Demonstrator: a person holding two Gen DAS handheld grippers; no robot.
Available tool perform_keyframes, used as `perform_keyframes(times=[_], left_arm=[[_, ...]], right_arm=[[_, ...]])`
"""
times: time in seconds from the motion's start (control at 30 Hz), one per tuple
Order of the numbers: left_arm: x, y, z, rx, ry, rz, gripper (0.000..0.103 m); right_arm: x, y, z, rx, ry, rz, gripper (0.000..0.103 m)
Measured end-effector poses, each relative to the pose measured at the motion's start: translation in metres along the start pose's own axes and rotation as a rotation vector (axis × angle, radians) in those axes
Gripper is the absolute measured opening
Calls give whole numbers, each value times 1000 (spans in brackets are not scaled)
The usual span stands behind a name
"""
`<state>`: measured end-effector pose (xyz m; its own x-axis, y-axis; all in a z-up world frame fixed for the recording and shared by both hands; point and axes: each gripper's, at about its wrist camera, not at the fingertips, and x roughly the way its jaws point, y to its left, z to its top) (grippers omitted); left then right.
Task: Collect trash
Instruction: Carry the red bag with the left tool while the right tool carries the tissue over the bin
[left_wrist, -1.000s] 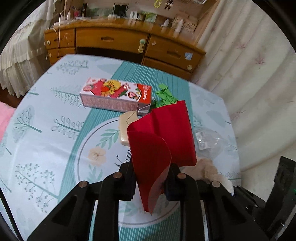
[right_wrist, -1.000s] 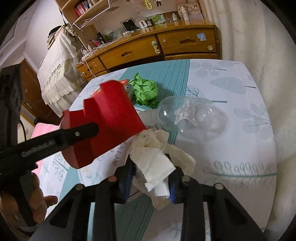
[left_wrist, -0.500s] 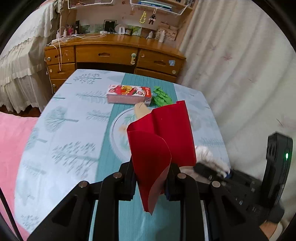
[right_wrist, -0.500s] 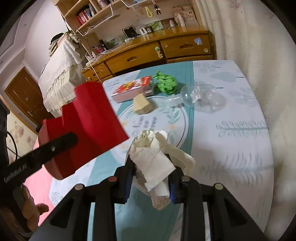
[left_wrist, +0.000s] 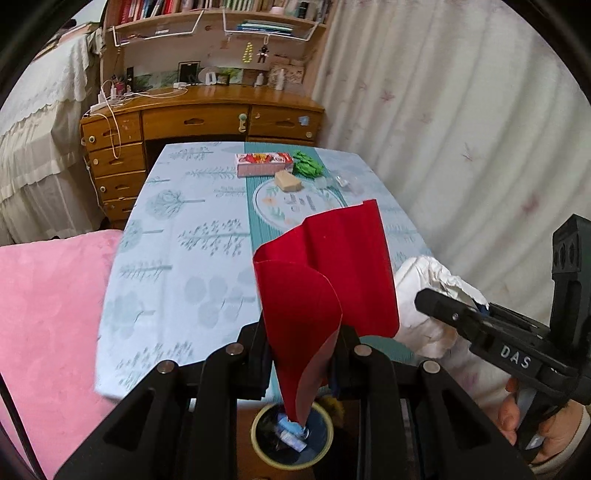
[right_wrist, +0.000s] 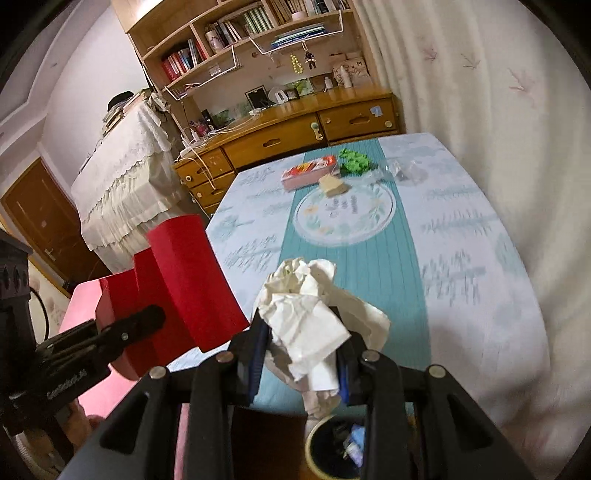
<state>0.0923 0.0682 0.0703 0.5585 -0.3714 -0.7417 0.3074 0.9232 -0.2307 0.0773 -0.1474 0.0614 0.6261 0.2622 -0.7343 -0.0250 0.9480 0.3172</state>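
Bedroom table (left_wrist: 177, 258) behind us, bin (left_wrist: 291, 435) at six o'clock below both loads.
Our left hand-held gripper (left_wrist: 301, 354) pinches the red paper (left_wrist: 325, 273); our right hand-held gripper (right_wrist: 301, 363) clamps the crumpled tissue (right_wrist: 310, 306). Releasing off-centre could drop either beside the rim.

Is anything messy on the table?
Yes. A crumpled green paper, a snack box, a tan block and a squashed clear bottle lie scattered at the table's far end, not yet binned.
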Motion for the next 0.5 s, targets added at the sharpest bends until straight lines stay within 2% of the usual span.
perform_keyframes(times=[0.23, 0.37, 0.5], left_arm=[[-28, 5, -56, 29, 78, -22, 21], [-30, 1, -81, 33, 121, -18, 21], [-18, 0, -108, 15, 167, -8, 21]], right_arm=[[-20, 30, -57, -23, 91, -31, 31], [-23, 29, -81, -6, 139, -49, 31], [-8, 17, -107, 29, 209, -61, 31]])
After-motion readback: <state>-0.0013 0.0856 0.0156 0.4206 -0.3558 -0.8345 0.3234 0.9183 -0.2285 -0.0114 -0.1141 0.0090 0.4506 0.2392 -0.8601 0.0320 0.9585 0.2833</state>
